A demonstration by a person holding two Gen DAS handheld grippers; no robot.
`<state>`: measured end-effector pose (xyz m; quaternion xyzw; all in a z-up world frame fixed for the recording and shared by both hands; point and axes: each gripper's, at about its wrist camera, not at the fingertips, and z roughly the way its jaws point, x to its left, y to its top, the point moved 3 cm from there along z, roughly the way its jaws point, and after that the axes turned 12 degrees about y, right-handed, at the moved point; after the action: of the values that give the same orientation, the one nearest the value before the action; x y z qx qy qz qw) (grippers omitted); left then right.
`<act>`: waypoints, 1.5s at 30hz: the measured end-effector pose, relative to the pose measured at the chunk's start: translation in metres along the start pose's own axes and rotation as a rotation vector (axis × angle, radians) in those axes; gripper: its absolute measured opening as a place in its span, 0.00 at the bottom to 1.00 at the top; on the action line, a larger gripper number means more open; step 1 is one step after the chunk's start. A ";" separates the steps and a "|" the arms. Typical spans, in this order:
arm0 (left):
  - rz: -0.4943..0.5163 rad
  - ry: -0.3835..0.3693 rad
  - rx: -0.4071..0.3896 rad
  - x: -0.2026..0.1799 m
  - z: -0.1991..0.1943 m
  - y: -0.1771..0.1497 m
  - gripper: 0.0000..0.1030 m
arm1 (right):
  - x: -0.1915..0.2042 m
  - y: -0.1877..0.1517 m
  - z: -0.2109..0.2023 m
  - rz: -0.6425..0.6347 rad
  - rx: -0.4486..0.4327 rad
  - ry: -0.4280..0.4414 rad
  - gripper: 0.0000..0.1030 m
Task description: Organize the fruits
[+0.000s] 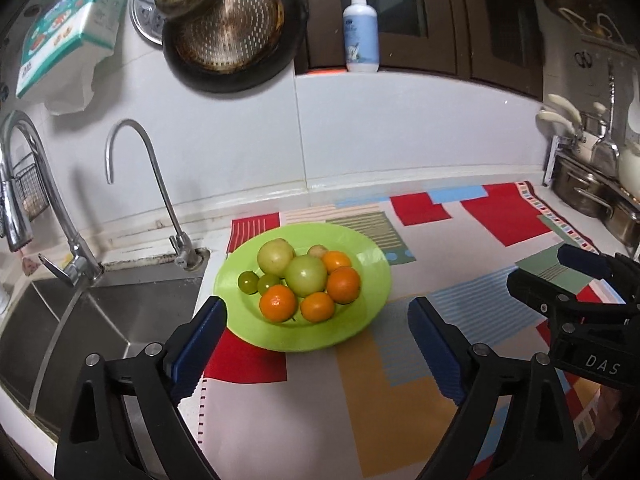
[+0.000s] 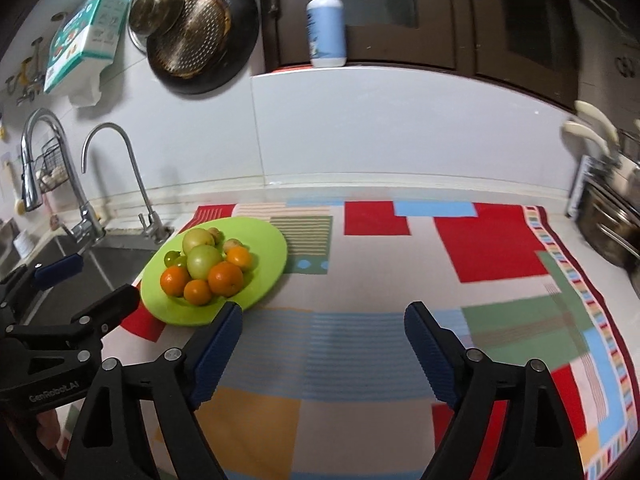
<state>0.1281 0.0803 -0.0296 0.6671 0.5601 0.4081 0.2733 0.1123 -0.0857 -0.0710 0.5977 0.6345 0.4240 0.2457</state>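
Note:
A lime-green plate (image 1: pixel 372 264) (image 2: pixel 272 248) sits on the patterned mat beside the sink. On it are piled several oranges (image 1: pixel 278 303) (image 2: pixel 225 278), large pale green fruits (image 1: pixel 306 276) (image 2: pixel 204 260) and small dark green ones (image 1: pixel 248 282). My left gripper (image 1: pixel 318 304) is open just in front of the plate with nothing between its blue pads. My right gripper (image 2: pixel 324 308) is open over bare mat to the right of the plate and holds nothing. Each gripper also shows at the edge of the other's view: the right gripper (image 1: pixel 556 272) and the left gripper (image 2: pixel 88 284).
The colourful mat (image 1: pixel 400 380) (image 2: pixel 380 360) covers the counter. A steel sink (image 1: pixel 100 320) with two taps (image 1: pixel 132 184) lies to the left. Steel pots (image 1: pixel 588 196) stand at the far right. A soap bottle (image 1: pixel 361 36) and a hanging pan (image 1: pixel 228 36) are on the back wall.

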 end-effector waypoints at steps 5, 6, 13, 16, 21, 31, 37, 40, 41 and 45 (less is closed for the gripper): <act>-0.017 0.011 -0.029 -0.001 -0.025 -0.001 0.95 | 0.001 -0.008 -0.027 -0.002 -0.018 -0.017 0.81; -0.022 0.014 -0.029 -0.002 -0.029 -0.002 0.95 | 0.001 -0.009 -0.030 -0.003 -0.021 -0.016 0.81; -0.048 0.041 -0.038 -0.006 -0.066 -0.014 0.98 | -0.002 -0.022 -0.066 -0.013 -0.036 -0.002 0.83; -0.052 0.046 -0.050 -0.007 -0.085 -0.019 0.98 | -0.003 -0.029 -0.082 -0.018 -0.041 -0.001 0.84; -0.065 0.057 -0.068 -0.006 -0.113 -0.027 1.00 | -0.001 -0.038 -0.110 -0.022 -0.063 0.008 0.85; -0.080 0.069 -0.065 -0.004 -0.155 -0.045 1.00 | 0.009 -0.056 -0.153 -0.048 -0.095 0.020 0.89; -0.069 0.084 -0.080 -0.008 -0.174 -0.051 1.00 | 0.010 -0.065 -0.171 -0.053 -0.106 0.023 0.89; -0.066 0.089 -0.091 -0.009 -0.181 -0.054 1.00 | 0.010 -0.069 -0.179 -0.052 -0.109 0.022 0.89; -0.067 0.088 -0.093 -0.009 -0.184 -0.054 1.00 | 0.010 -0.069 -0.180 -0.052 -0.110 0.022 0.89; -0.070 0.091 -0.100 -0.011 -0.192 -0.056 1.00 | 0.009 -0.072 -0.187 -0.052 -0.115 0.024 0.89</act>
<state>-0.0648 0.0646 0.0206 0.6133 0.5738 0.4557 0.2948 -0.0817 -0.1170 -0.0315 0.5606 0.6273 0.4604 0.2832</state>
